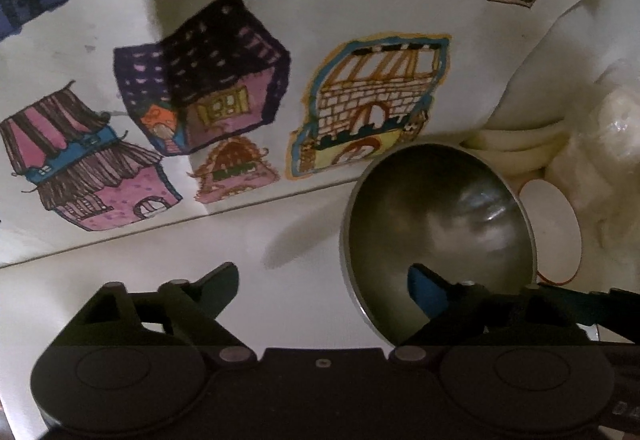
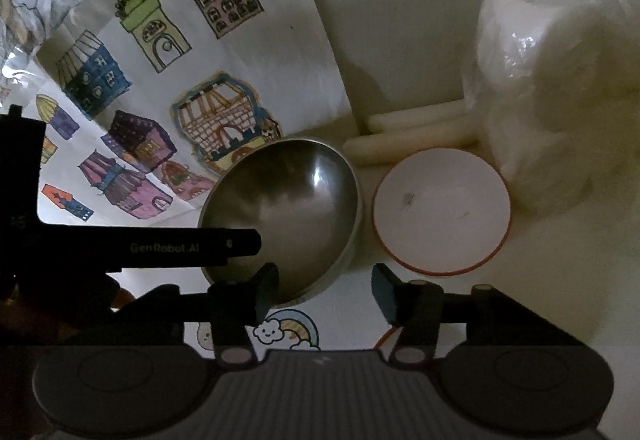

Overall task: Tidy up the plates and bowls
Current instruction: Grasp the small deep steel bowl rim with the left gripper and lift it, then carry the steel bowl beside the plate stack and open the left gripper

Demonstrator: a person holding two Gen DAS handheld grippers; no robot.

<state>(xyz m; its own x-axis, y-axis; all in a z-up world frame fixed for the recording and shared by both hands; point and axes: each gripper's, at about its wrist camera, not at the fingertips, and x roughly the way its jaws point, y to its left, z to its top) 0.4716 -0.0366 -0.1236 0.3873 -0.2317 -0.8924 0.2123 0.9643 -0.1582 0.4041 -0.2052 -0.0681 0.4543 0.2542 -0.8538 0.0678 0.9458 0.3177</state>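
The only writing that can be read is "GenRobot.AI", printed in pale letters on the dark bar of the left tongs [image 2: 256,244], which reaches in from the left side of the right wrist view and ends over the steel bowl [image 2: 284,216]. That bowl stands on the white table [image 1: 280,240] just ahead of both tools. The left tongs [image 1: 324,280] are spread wide: one finger hangs over bare table, while the blue-padded finger [image 1: 424,292] sits over the near rim of the steel bowl [image 1: 436,232], with nothing pinched. The right tongs [image 2: 324,292] stand partly apart and grip nothing; their left finger [image 2: 266,292] lies at the bowl's near rim, and the right finger lies just short of the white dish with an orange rim [image 2: 442,212], which sits close beside the bowl on its right. Past the bowl a sheet of coloured house drawings [image 2: 160,112] leans up, bearing no legible words. Beyond the dish lie pale candle-like sticks [image 2: 416,128] and a plastic-wrapped white bundle [image 2: 540,88]. Under the right tongs a cloud-and-rainbow sticker [image 2: 288,332] shows on the table.
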